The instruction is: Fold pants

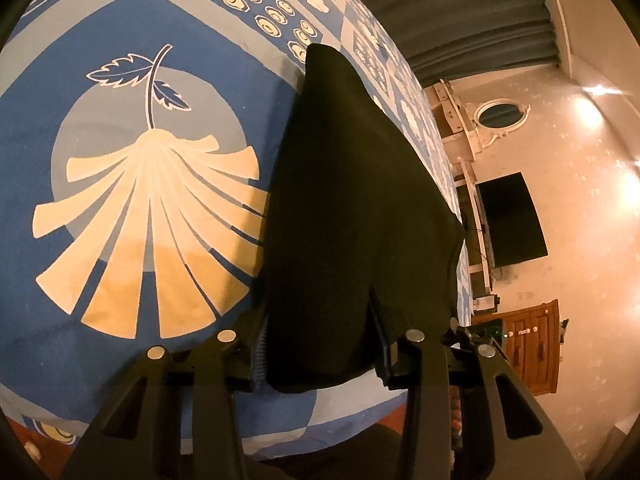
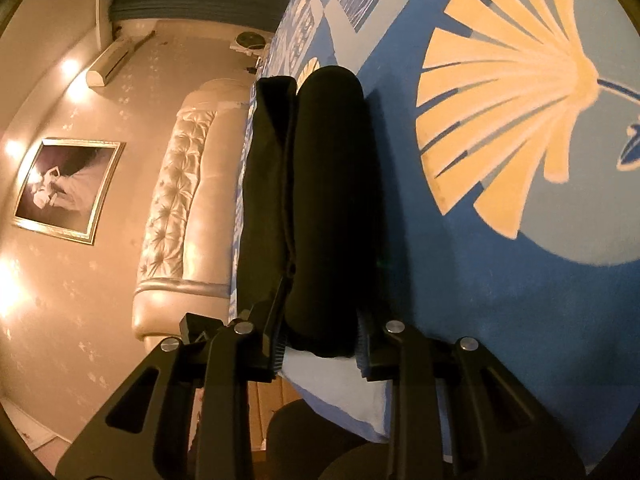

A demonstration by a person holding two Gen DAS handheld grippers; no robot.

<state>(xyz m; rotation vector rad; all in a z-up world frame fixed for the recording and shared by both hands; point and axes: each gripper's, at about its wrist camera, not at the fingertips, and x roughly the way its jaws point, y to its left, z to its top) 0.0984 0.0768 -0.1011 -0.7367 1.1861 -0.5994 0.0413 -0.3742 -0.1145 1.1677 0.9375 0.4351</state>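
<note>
Blue patterned bedspread point(image 1: 120, 60) fills our frames. Centre frame, black pants point(image 1: 352, 200) lie folded on it, each end clamped: left tool point(image 1: 320, 344) and right tool point(image 2: 320, 340) both grip them.

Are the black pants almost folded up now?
Partly. The pants already lie doubled into a narrow black strip on the blue bedspread. Both the left gripper and the right gripper have their fingers pinching one end. Folding that long strip shorter looks like what's left.
</note>
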